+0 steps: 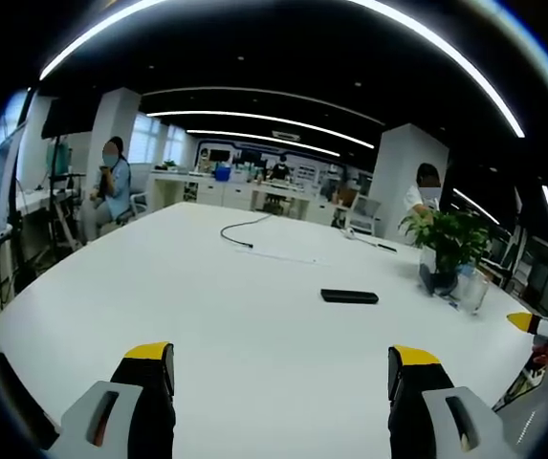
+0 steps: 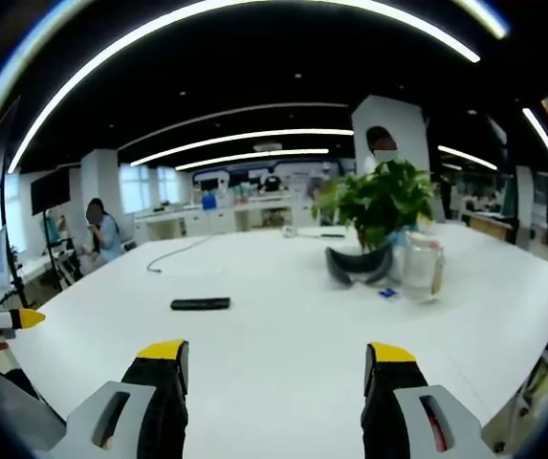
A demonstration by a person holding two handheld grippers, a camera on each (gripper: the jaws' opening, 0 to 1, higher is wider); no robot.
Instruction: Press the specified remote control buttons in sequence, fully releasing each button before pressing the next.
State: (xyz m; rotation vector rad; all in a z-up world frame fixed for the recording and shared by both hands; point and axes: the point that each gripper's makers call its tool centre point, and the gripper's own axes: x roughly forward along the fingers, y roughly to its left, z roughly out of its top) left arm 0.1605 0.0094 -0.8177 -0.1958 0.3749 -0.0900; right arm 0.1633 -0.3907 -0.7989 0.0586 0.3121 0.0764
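Note:
A black remote control (image 1: 349,296) lies flat on the white table (image 1: 207,306), ahead and a little right of my left gripper (image 1: 281,368), whose jaws stand wide apart with nothing between them. In the right gripper view the same remote control (image 2: 200,304) lies to the left, well ahead of my right gripper (image 2: 275,363), which is open and empty too. A yellow tip of the other gripper (image 2: 20,317) shows at the left edge of that view, and at the right edge of the left gripper view the other gripper (image 1: 527,322) comes in.
A potted plant (image 2: 377,206), a dark curved object (image 2: 355,265) and a clear jar (image 2: 421,269) stand on the table's right part. A cable (image 1: 245,232) lies at the far side. People sit and stand beyond the table, near desks and pillars.

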